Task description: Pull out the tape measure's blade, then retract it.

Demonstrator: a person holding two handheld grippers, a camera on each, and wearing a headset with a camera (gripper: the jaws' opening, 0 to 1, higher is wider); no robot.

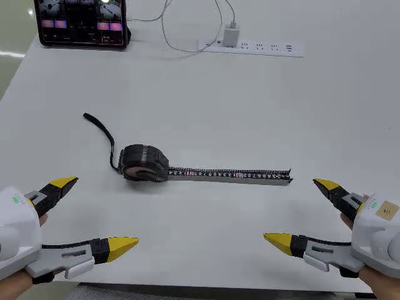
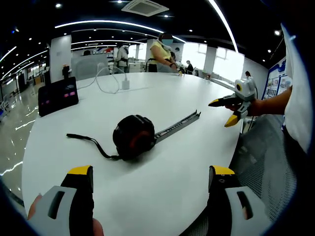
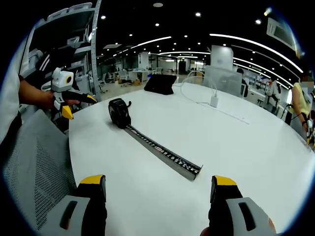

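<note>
A black tape measure (image 1: 144, 164) lies on the white table (image 1: 250, 100), its blade (image 1: 230, 175) pulled out to the right and resting flat, its black wrist strap (image 1: 102, 132) trailing to the left. My left gripper (image 1: 100, 211) is open near the front left edge, apart from the case (image 2: 134, 136). At the front right my right gripper (image 1: 303, 211) is open, just short of the blade's end hook (image 3: 195, 171). The case (image 3: 119, 112) sits at the far end of the blade (image 3: 160, 149) in the right gripper view. Nothing is between either pair of jaws.
A dark tablet (image 1: 82, 22) stands at the back left. A white power strip (image 1: 253, 45) with a charger and cable (image 1: 181, 37) lies at the back centre. The table's front edge (image 1: 206, 287) runs just under both grippers. People stand in the background (image 2: 162, 51).
</note>
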